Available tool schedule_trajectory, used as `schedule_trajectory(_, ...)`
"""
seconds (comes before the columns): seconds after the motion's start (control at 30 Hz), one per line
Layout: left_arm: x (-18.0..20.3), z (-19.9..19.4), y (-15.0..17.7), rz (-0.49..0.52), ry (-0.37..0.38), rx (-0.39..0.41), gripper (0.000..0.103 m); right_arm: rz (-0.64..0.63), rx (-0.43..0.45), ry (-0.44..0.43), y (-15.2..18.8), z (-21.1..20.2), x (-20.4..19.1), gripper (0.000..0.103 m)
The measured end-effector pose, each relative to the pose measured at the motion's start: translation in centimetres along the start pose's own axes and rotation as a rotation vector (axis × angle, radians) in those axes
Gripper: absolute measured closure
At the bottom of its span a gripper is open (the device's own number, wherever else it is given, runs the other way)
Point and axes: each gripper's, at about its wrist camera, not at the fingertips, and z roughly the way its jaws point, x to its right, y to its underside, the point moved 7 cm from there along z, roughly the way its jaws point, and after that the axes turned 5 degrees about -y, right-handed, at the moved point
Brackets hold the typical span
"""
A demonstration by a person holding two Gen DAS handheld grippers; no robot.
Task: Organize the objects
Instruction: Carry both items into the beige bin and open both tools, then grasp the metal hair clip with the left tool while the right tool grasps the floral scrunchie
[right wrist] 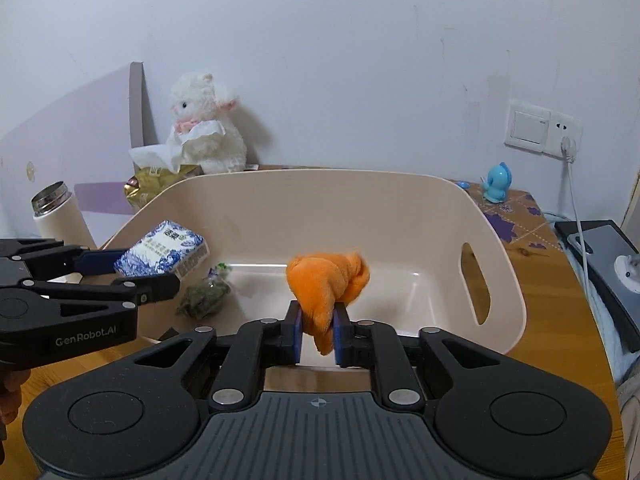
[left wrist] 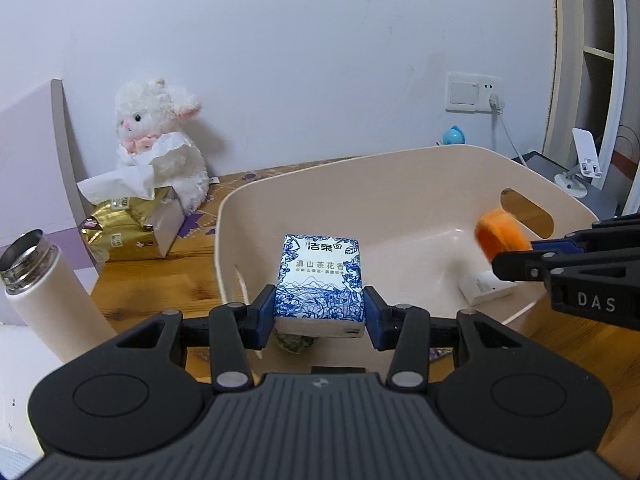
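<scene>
The left gripper (left wrist: 320, 312) clamps a blue-and-white tissue pack (left wrist: 320, 280) between its blue fingers (left wrist: 266, 312), holding it above the near left end of the cream basket (left wrist: 400, 184). The pack's print reads 洁柔 and 滇山茶花香. The right gripper (right wrist: 317, 334) has its fingers (right wrist: 297, 332) pinched on an orange plush toy (right wrist: 328, 284), which hangs over the basket's near wall. Read from across, the left tool is marked "GenRobot.AI" and the right one shows "DAS". Inside the basket lie a small green packet (right wrist: 204, 298) and a white box (left wrist: 486, 288). On the wooden counter (left wrist: 160, 292) behind stand a white bottle (left wrist: 44, 296), a gold tissue bag (left wrist: 128, 228) and a white lamb toy (left wrist: 160, 140). A blue figurine (right wrist: 496, 188) sits near the wall socket (right wrist: 542, 130).
</scene>
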Motion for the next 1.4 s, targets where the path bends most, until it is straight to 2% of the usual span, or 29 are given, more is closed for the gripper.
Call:
schedule_trajectory(0.07,0.2,-0.1,0.1,-0.004,0.015,-0.010,0.055,-0.001,0.008,0.004,0.0,-0.4,0.1,0.066)
schedule_trajectory(0.1,0.2,-0.2,0.0,-0.004,0.016,-0.007,0.055,-0.002,0.014,0.002,0.0,-0.7,0.1,0.062)
schedule_trajectory(0.17,0.2,-0.8,0.0,0.000,-0.001,0.009,0.054,0.001,0.034,0.010,-0.1,-1.5,0.0,0.046)
schedule_trajectory(0.2,0.2,-1.1,-0.2,-0.001,-0.007,0.016,0.045,0.003,0.044,0.012,-0.2,-1.9,-0.1,0.043)
schedule_trajectory(0.23,0.1,-1.6,-0.3,-0.006,-0.011,0.023,0.029,0.003,0.053,0.012,-0.2,-2.3,-0.2,0.041)
schedule_trajectory(0.3,-0.2,-2.8,-0.6,-0.028,-0.017,0.050,0.017,0.009,0.058,0.011,-0.1,-3.1,-0.3,0.034)
schedule_trajectory(0.37,-0.5,-4.3,-0.8,-0.045,-0.025,0.071,0.014,0.030,0.068,0.008,0.1,-4.2,-0.3,0.026)
schedule_trajectory(0.5,-0.9,-6.7,-0.5,-0.035,-0.044,0.083,0.011,0.054,0.077,0.003,0.8,-6.1,-0.2,0.021)
schedule_trajectory(0.57,-1.0,-7.7,0.0,-0.011,-0.066,0.088,0.007,0.060,0.080,0.009,1.4,-6.9,0.1,0.013)
schedule_trajectory(0.67,-1.0,-8.8,1.2,0.014,-0.099,0.093,0.005,0.064,0.071,0.021,2.6,-7.6,0.6,0.010)
schedule_trajectory(0.87,-0.8,-8.7,4.2,-0.006,-0.083,0.033,0.005,0.057,0.000,0.037,5.7,-7.2,1.3,0.007)
schedule_trajectory(1.13,0.2,-5.2,8.0,-0.041,-0.039,-0.075,0.005,0.056,-0.106,0.015,10.0,-4.7,0.7,0.005)
schedule_trajectory(1.4,1.7,-1.5,9.9,-0.069,-0.021,-0.150,0.005,0.054,-0.173,-0.011,11.8,-1.9,-0.1,0.005)
